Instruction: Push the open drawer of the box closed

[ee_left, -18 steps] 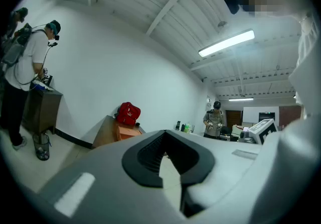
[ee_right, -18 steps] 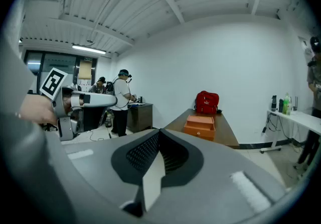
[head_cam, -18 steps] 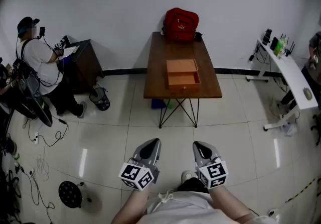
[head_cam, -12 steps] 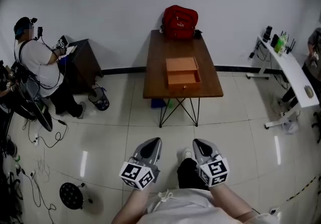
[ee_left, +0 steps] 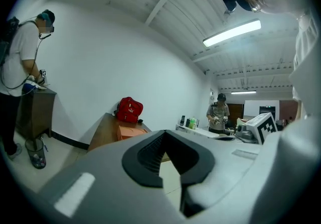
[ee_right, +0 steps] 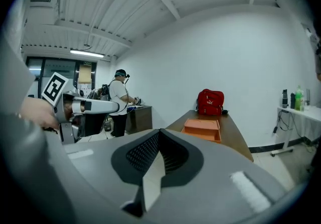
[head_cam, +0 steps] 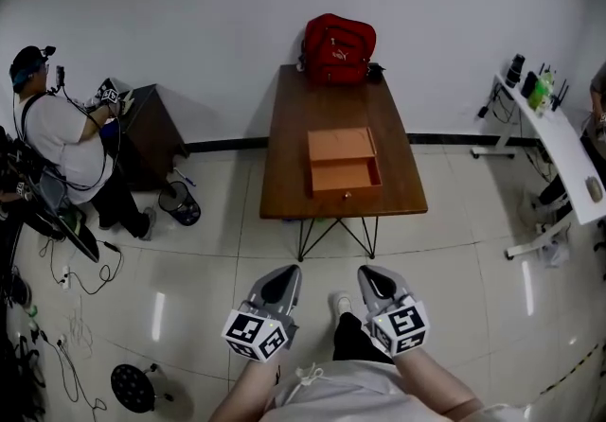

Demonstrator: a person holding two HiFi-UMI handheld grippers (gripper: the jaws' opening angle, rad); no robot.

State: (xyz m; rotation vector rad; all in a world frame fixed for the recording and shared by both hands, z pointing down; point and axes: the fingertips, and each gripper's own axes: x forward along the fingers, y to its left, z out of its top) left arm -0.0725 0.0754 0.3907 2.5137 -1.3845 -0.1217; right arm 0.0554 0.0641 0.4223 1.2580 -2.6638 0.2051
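An orange box [head_cam: 343,161] lies on a brown wooden table [head_cam: 284,174] across the room, its drawer [head_cam: 346,178] pulled out toward me. The box also shows small in the left gripper view [ee_left: 131,131] and in the right gripper view [ee_right: 201,128]. My left gripper [head_cam: 287,272] and right gripper [head_cam: 367,272] are held low in front of my body, side by side, far short of the table. Both are shut with nothing between the jaws. Each gripper points toward the table.
A red bag [head_cam: 339,49] sits at the table's far end by the wall. A person [head_cam: 57,141] stands at a dark cabinet [head_cam: 151,122] on the left, with a bin [head_cam: 180,204] and floor cables nearby. A white desk [head_cam: 559,146] stands at the right.
The table and box have come nearer and sit lower and larger in the head view. Both grippers keep the same pose, shut and side by side.
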